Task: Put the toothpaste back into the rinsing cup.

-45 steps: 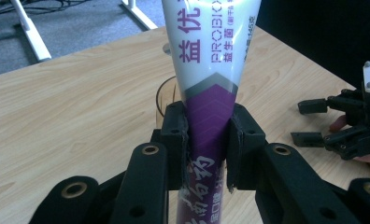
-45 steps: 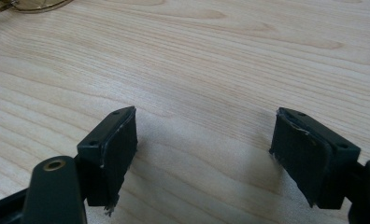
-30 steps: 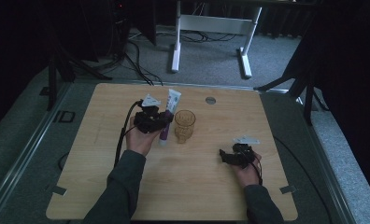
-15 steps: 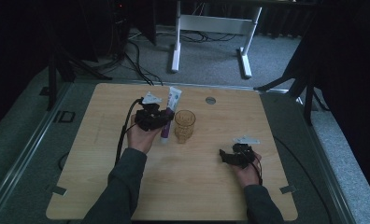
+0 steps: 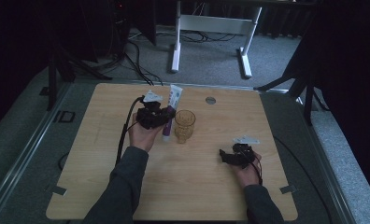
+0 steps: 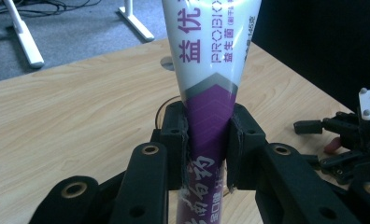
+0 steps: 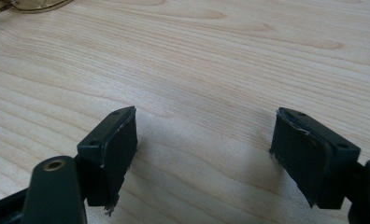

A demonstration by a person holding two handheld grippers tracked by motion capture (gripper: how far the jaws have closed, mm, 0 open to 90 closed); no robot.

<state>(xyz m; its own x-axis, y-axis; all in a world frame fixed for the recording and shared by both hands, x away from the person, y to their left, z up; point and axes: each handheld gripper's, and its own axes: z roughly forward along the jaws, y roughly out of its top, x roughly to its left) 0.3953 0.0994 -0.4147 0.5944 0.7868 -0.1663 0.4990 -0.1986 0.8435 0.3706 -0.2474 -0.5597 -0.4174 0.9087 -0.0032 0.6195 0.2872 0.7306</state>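
Purple-and-white tube: a soft plastic toothpaste tube [image 6: 211,93], white at its flat crimped end and purple toward the cap, is clamped in the left gripper [image 6: 206,144], just beside the glass.
Left gripper: its two black jaws are clenched on the purple lower half, pads pressing both flanks so the soft wall creases slightly. Gripping low, near the stiffer cap end, probably gives better control than the floppy crimp would.
Tube's attitude: in the high view the tube [image 5: 172,105] slants, white end toward the far edge of the table, purple end down toward the board. I judge it is being lined up cap-first for the glass.
Amber glass: a ribbed amber drinking glass [image 5: 184,126] stands upright on the pale wooden tabletop [image 5: 103,177], mouth open, close to the tube's right side. Whether they touch I can't tell.
Right gripper: released [image 7: 204,144], jaws spread wide over bare wood with nothing between them. In the high view it rests [image 5: 237,154] near the front right of the board, well apart from the glass, seemingly waiting and out of the way.
Round grey disc: a small one [image 5: 210,100] is set in the tabletop beyond the glass, clear of the work.
Risk, as I judge it: a tall narrow glass tips easily if the tube knocks its rim.
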